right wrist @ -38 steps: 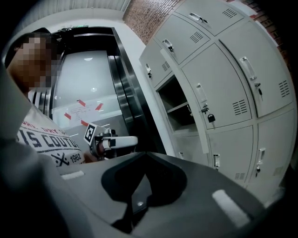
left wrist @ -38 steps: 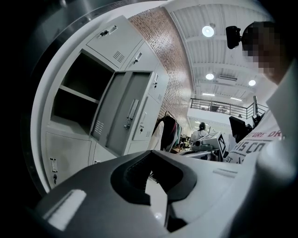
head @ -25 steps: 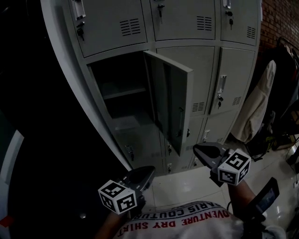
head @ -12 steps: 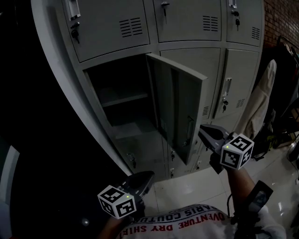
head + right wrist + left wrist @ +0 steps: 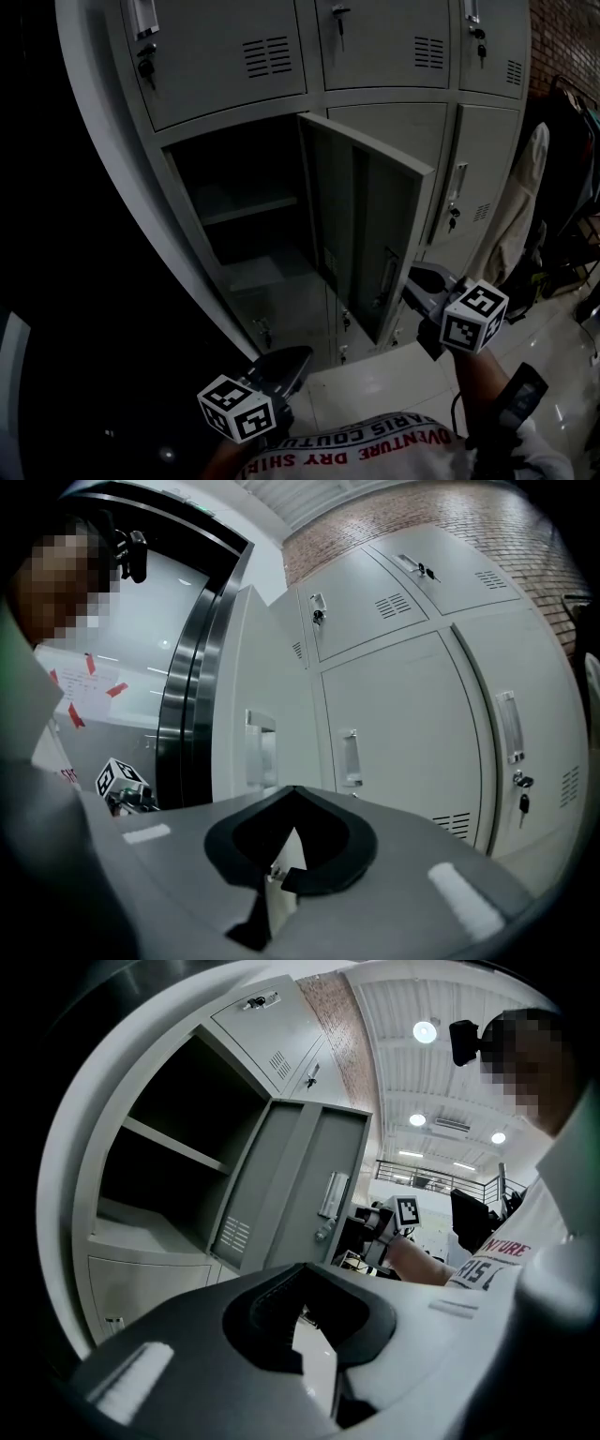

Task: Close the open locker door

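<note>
The grey locker bank has one open door (image 5: 375,234), swung out toward me and hinged on its left side. Beside it gapes the dark compartment (image 5: 248,206) with a shelf inside. My right gripper (image 5: 414,277) is shut and empty. It sits close to the door's outer face, just right of the handle (image 5: 387,277). In the right gripper view the door (image 5: 267,724) stands straight ahead of that gripper (image 5: 295,794). My left gripper (image 5: 300,356) hangs low, below the door, shut on nothing. In the left gripper view the door (image 5: 300,1185) lies beyond that gripper (image 5: 302,1269).
Closed lockers (image 5: 478,187) fill the bank to the right and above. Pale and dark coats (image 5: 525,216) hang at the far right. Glossy floor tiles (image 5: 394,384) lie under the grippers. The left side is dark, with a black door frame (image 5: 183,696).
The head view has drawn nearer to the lockers, so the door looks larger. My right gripper has risen to the door's handle side. The left gripper has stayed low.
</note>
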